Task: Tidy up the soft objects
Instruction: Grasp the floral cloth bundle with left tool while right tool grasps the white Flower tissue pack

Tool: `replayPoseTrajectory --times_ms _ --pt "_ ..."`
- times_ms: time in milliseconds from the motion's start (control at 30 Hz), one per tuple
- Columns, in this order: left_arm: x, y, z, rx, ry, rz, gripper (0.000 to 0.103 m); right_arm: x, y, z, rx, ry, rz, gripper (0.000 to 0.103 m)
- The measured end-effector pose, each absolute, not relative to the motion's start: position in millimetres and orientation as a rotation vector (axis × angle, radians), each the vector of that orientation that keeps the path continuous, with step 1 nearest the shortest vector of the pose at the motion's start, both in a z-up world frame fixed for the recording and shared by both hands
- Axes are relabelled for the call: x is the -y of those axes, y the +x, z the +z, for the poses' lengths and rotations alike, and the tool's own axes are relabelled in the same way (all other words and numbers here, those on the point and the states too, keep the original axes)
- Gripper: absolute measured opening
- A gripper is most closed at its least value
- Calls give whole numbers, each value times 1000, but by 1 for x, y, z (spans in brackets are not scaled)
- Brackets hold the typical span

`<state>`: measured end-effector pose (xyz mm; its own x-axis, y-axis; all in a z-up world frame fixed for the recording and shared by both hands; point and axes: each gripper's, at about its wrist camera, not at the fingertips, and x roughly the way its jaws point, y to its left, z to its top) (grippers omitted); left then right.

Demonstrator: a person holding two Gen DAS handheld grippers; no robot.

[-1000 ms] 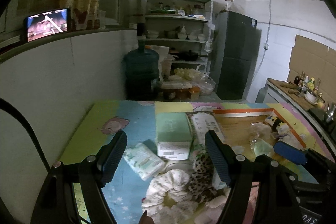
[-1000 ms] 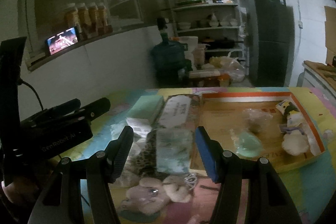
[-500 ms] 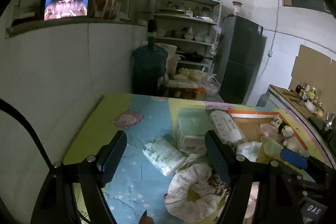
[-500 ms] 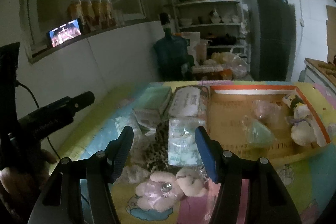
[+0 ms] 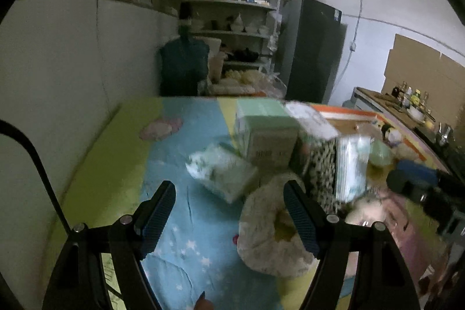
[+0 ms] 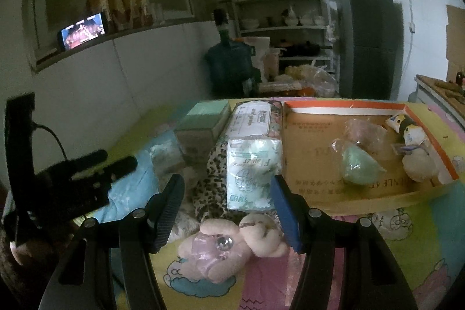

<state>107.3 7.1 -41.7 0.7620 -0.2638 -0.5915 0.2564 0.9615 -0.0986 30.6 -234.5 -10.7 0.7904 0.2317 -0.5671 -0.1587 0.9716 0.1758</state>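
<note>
Right wrist view: we see the right gripper (image 6: 228, 211) spread wide and empty, the tissue pack (image 6: 252, 172) lying just ahead between its fingers, long axis running away from us, beside the cardboard tray (image 6: 343, 193); the left gripper (image 5: 229, 218), equally wide, sits farther off.

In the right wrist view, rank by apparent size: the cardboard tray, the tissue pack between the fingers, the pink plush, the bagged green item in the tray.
1. cardboard tray
2. tissue pack and pink plush: look alike; the plush sits nearer the camera, so unranked
3. bagged green item
</note>
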Motion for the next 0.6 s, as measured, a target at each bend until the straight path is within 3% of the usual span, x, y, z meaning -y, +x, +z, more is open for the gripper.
replayPoseTrajectory --times_ms 333,600 --pt "1 116 -73 -748 -16 -323 76 229 37 -16 -641 119 214 63" --pt "10 126 -88 -809 3 -344 68 230 38 -19 -642 124 206 63"
